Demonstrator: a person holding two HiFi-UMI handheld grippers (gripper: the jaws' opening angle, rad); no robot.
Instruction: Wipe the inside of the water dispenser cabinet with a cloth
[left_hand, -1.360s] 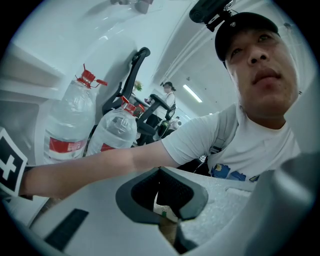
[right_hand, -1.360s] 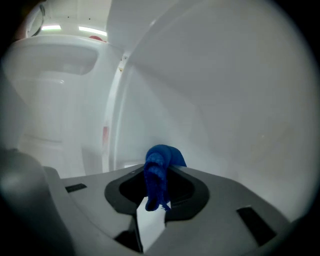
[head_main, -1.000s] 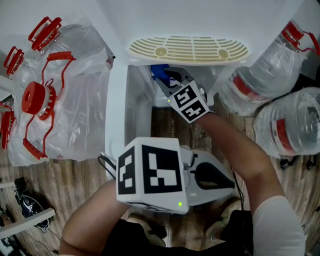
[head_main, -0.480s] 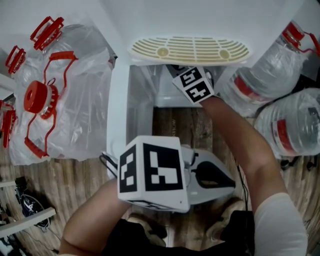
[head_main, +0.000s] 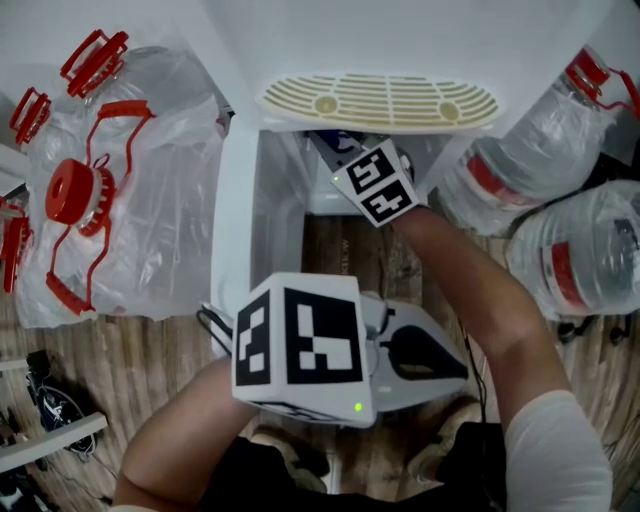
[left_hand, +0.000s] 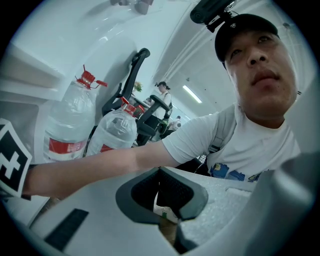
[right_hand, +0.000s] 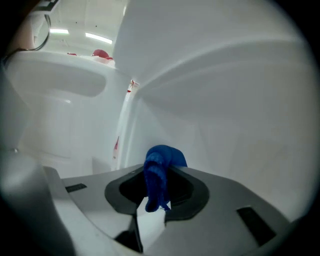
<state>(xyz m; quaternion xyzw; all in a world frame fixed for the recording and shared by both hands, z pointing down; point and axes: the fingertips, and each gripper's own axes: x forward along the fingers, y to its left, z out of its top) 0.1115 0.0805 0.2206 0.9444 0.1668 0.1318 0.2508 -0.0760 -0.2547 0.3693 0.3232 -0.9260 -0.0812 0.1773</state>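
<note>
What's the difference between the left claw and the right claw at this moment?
The right claw pinches a blue cloth; the left claw holds nothing. The right claw reaches inside the white cabinet; the left claw is outside it, in front of the opening. Both claws are closed.

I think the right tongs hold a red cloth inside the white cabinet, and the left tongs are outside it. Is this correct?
Not quite. The cloth is blue, not red, as the right gripper view shows. The rest is correct: the right tongs are closed on it inside the white cabinet, and the left tongs are outside it.
</note>
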